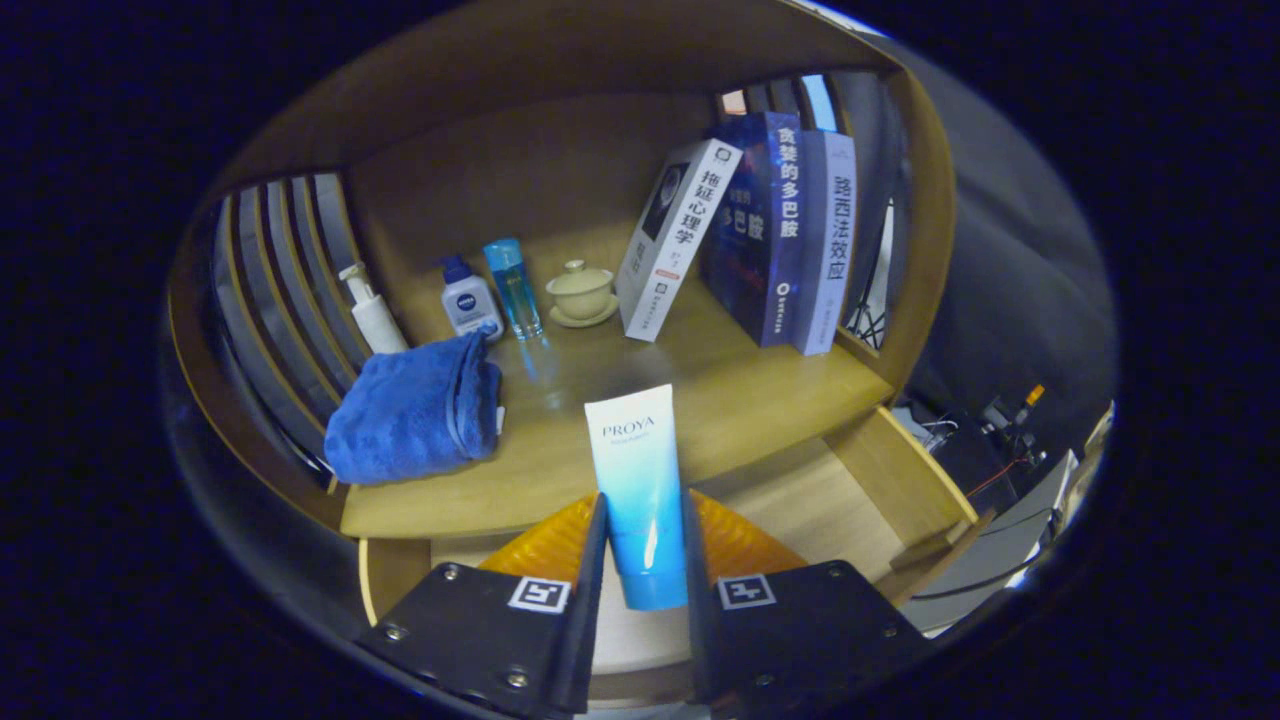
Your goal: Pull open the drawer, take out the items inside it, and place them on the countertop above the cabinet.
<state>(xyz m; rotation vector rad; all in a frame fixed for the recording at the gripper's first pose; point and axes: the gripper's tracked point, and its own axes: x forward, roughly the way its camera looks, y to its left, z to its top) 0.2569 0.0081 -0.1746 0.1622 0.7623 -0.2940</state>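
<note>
Gripper view: my jaws pinch the blue-white cosmetic tube [640,490], held above the open drawer [800,500]; next I must carry it onto the counter [740,400] and release.

The tool [645,545] clamps an upright tube [638,480] above the open drawer [800,500], before the countertop [720,400].

Claw [645,545] held level, both fingers [545,545] closed against opposite sides of the tube [638,480], which stands upright between them.
</note>
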